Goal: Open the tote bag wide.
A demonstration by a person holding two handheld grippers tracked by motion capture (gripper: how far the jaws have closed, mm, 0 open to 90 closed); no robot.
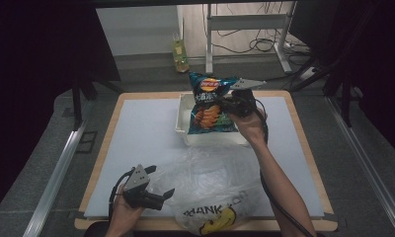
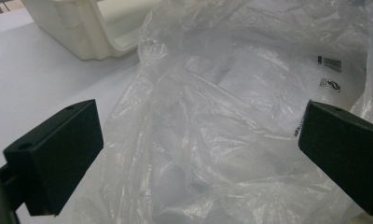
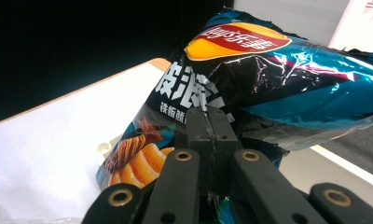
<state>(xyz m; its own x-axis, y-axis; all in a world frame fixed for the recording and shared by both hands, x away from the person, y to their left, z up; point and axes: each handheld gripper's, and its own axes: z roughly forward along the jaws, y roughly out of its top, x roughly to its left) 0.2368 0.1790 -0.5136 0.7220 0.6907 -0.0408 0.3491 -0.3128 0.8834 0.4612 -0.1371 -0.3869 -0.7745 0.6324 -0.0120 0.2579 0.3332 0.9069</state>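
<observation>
A wooden-edged table (image 1: pixel 298 118) with a pale blue-grey top stands on grey carpet (image 1: pixel 52 148), with metal rails (image 1: pixel 52 177) along both sides. Beyond it, a white desk frame (image 1: pixel 245 22) and loose cables (image 1: pixel 255 45) sit before a pale wall; the room's edges are dark

One chip bag (image 1: pixel 211 104), one plastic bag (image 1: pixel 210 182), one bin (image 1: pixel 184 114) — two hand-held grippers (image 1: pixel 161 183)
</observation>
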